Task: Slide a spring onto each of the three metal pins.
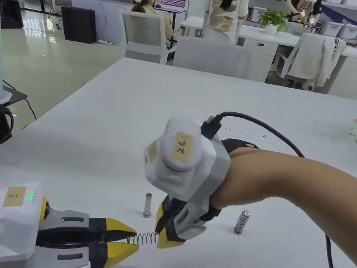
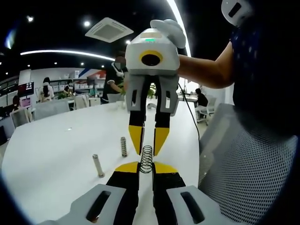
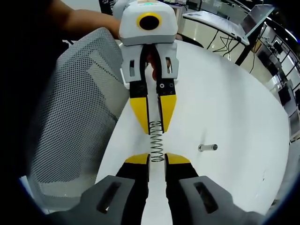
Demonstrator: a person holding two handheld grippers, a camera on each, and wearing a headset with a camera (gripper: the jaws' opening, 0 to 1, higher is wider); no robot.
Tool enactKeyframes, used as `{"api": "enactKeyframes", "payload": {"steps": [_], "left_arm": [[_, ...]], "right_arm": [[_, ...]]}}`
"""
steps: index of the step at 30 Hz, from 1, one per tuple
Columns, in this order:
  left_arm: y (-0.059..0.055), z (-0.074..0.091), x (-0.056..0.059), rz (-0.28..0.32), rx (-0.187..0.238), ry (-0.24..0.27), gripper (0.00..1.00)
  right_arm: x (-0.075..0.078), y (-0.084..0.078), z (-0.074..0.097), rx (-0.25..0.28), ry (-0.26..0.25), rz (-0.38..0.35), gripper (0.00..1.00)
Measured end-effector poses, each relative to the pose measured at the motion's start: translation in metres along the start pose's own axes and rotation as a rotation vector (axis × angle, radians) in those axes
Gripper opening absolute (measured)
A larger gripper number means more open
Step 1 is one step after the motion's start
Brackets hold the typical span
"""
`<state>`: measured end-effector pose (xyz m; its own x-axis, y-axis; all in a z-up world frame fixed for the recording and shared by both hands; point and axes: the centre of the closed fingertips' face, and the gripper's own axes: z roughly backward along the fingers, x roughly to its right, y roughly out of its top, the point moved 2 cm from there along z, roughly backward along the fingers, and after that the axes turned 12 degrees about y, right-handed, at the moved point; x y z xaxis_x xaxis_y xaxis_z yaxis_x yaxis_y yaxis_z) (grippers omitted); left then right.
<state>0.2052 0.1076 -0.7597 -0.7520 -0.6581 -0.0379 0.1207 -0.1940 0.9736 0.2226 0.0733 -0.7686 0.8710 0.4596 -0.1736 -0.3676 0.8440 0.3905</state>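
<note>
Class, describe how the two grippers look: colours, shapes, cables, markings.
Both: white rounded housings, grey-black jaw arms, yellow wedge tips. The right gripper carries a black cable and tan label; the left gripper a tan label and green light.

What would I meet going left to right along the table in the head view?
In order: left gripper → bare pin → right gripper → upright spring. The held spring spans both grippers, so it's left out.

Yellow-tipped black left hand-held gripper [image 2: 146, 167] and right hand-held gripper [image 3: 157, 158]; silvery spring [image 3: 157, 140]; white table [image 1: 167, 95].
</note>
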Motion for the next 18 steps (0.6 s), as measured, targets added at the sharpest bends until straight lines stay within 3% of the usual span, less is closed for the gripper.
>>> {"api": "enactKeyframes", "payload": {"steps": [18], "left_arm": [[0.018,0.002,0.001,-0.007,0.045,0.002,0.02]], "right_arm": [[0.001,-0.005,-0.005,0.009,0.011,-0.019,0.11]]}}
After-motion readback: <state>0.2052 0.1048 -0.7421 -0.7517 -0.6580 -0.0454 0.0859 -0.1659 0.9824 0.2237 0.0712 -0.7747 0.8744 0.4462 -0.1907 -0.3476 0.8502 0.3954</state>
